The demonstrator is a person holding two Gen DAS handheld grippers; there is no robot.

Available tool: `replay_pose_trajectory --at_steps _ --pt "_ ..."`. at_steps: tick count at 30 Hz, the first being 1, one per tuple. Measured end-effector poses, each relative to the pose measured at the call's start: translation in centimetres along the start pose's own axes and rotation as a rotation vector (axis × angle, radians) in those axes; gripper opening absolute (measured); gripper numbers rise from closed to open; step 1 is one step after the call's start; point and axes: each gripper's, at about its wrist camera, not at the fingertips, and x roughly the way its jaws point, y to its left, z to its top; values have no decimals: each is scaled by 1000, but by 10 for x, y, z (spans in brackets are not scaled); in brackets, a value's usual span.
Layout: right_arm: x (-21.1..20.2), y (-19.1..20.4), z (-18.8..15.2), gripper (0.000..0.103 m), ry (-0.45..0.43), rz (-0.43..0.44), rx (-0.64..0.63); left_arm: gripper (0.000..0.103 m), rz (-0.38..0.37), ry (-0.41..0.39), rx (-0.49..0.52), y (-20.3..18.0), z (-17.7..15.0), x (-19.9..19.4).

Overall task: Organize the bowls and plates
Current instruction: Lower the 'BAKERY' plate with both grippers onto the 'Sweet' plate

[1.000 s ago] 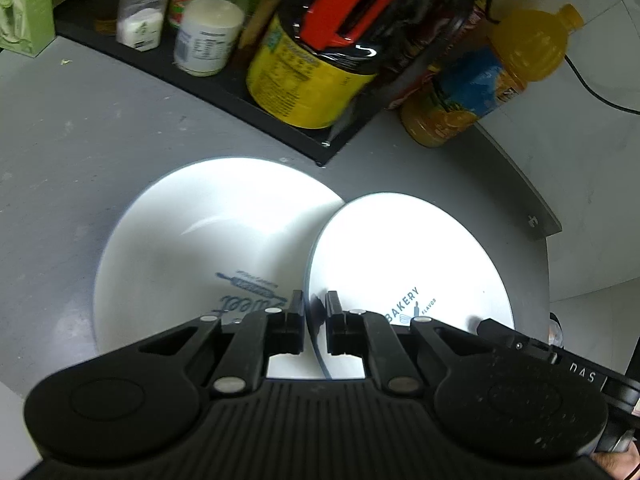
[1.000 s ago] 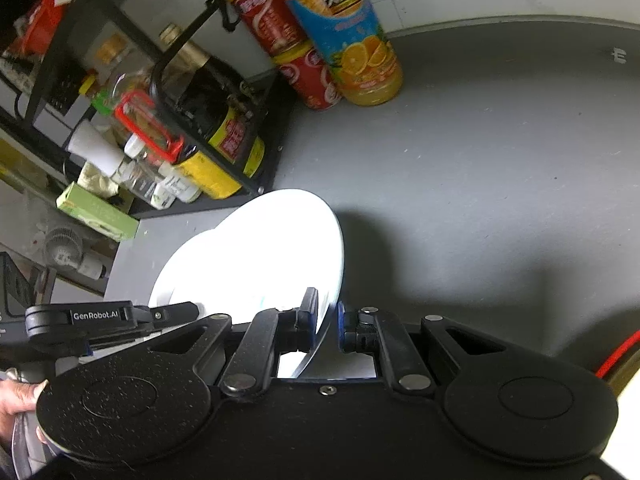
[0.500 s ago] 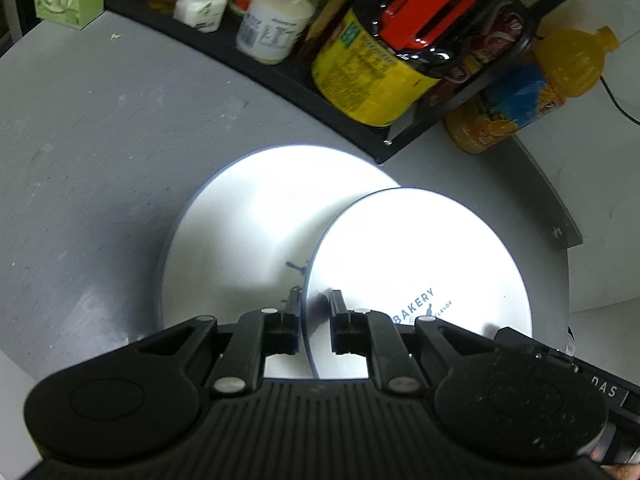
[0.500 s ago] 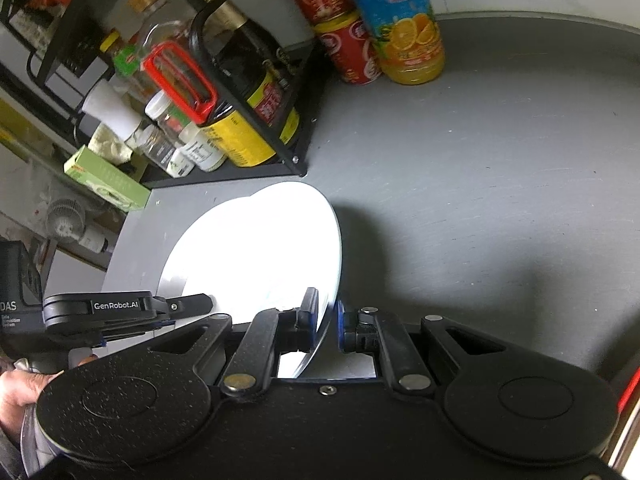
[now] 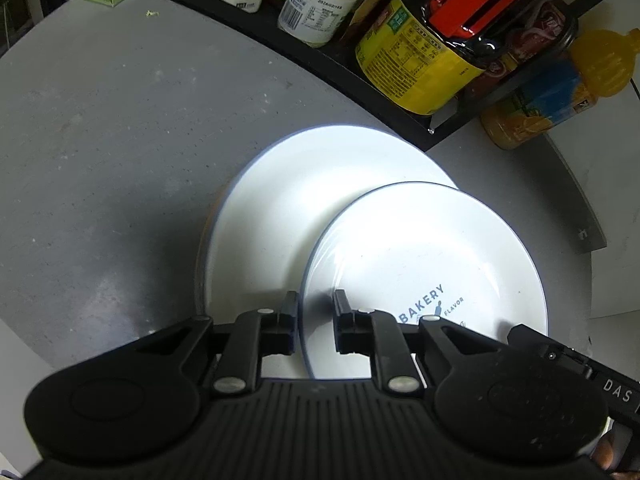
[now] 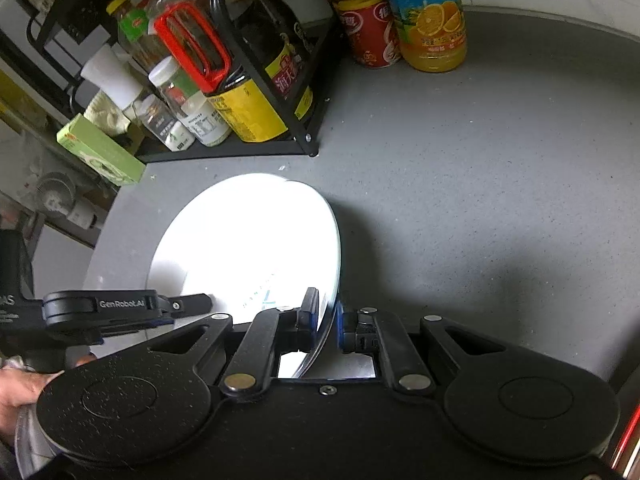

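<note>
A black rack [image 5: 400,120] along the top of the left wrist frame holds a yellow-labelled jug [image 5: 416,60] with a red handle and a white jar [image 5: 316,8]; an orange juice bottle [image 5: 560,92] stands beside it at the upper right. On the grey surface [image 5: 120,140] a large white plate [image 5: 288,208] lies flat at frame centre. The smaller plate [image 5: 432,256], printed "BAKERY", overlaps its lower right side, tilted. The surface is bare across the left of this frame and across the right of the right wrist frame. The left tool [image 5: 316,312] straddles the smaller plate's rim with its fingers slightly spread. The right tool [image 6: 328,316] pinches the smaller plate's edge. A hand [image 6: 20,392] shows at lower left.
</note>
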Motion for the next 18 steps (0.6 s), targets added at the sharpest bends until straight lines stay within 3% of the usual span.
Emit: replay_pose_trajectory --at_steps 5,10,13,18 --pt "2 -2 -1 7 1 3 10 14 17 8 6 0 3 -3" --pt "3 1 0 5 4 9 -7 18 47 -51 53 -6 7 -22" --pt "6 1 -1 5 7 8 -4 28 54 -78 62 -5 10 -36" --pt "8 -1 -2 5 8 11 11 54 85 -136 81 -3 13 -54"
